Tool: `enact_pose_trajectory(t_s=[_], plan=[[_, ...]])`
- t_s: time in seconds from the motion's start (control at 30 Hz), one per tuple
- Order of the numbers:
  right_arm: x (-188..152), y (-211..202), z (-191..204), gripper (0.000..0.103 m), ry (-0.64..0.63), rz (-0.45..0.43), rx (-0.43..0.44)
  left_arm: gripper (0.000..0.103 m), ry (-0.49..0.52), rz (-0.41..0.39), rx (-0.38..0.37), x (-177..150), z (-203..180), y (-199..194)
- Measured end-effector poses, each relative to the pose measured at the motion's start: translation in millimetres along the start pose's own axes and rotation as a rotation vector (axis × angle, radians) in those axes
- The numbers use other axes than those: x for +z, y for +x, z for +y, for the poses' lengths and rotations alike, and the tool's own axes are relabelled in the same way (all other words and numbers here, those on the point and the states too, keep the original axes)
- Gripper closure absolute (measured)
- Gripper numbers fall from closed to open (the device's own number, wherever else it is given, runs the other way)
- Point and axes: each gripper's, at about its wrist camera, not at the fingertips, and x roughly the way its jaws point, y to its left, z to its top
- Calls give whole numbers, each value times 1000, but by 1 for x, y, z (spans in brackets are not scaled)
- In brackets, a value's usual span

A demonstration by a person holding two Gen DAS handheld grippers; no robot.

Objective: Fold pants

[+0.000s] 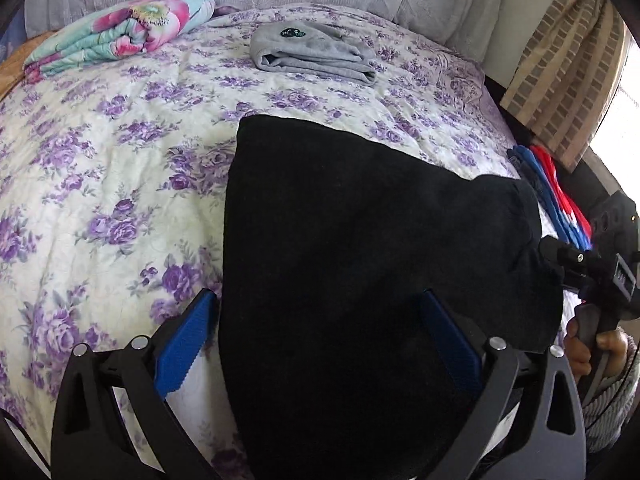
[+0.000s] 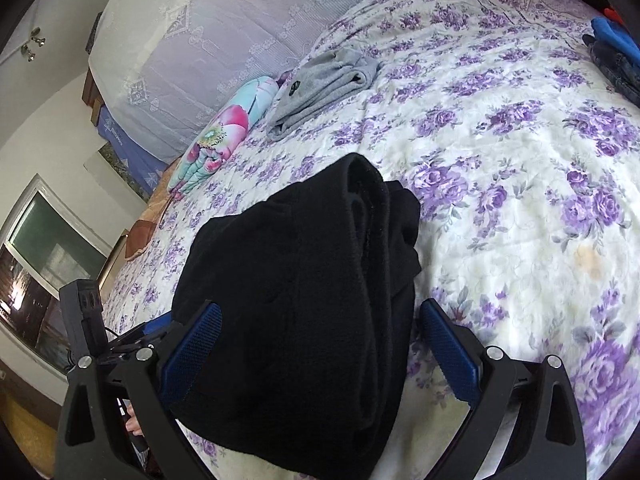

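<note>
**Black pants lying between two open claws**

The left gripper point(image 1: 316, 340) is standing open over the black pants point(image 1: 360, 240), and the right gripper point(image 2: 320, 344) is gaping too — neither is pinching cloth. The folded bundle is running lengthwise away from both along the floral bedspread point(image 1: 100, 160); farther off, folded grey clothes point(image 1: 312, 54) are resting.

The black pants point(image 1: 360, 260) were a matt, fuzzy cloth. Under them the bedspread point(image 1: 120, 160) looked like quilted, puckered cotton. Ahead lay grey pants point(image 1: 312, 54) of soft fleecy knit. The fingers point(image 2: 192, 352) wore ribbed blue pads on matt black plastic.
</note>
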Motion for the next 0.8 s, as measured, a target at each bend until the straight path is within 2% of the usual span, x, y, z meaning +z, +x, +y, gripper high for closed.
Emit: enact_pose_trajectory(t_s=[0.07,0.13,0.17,0.2,0.23,0.27,0.33,0.37,0.43,0.47,0.53,0.7,0.8], plan=[[2,7,5,6,-29,25,-17,4,-38,16,-42,7,7,7],[1,13,11,30,-61,50,-41,4,-40,35,-69,11,7,13],[1,14,11,34,-69,55,-42,5,-26,42,-82,10,4,14],[1,14,12,45,-82,59,-30,14,-6,49,-97,10,0,14],[1,13,12,50,-87,59,-20,32,7,50,-123,9,-3,12],[0,9,12,52,-93,51,-18,36,11,50,-143,8,-5,10],[-2,7,16,56,-121,35,-25,54,21,45,-157,10,-5,7],[-3,5,18,57,-133,29,-33,58,12,42,-164,12,-3,5],[-2,3,21,58,-147,16,-38,79,-13,35,-186,16,2,-1],[-1,2,23,59,-153,11,-38,83,-24,34,-218,19,6,-4],[0,-1,26,60,-172,3,-36,85,-31,24,-262,23,8,-10],[9,-10,31,65,-191,-12,-27,87,55,-31,-226,29,-9,-19],[27,-17,42,68,-225,-30,-22,87,97,-62,-208,46,-16,-28]])
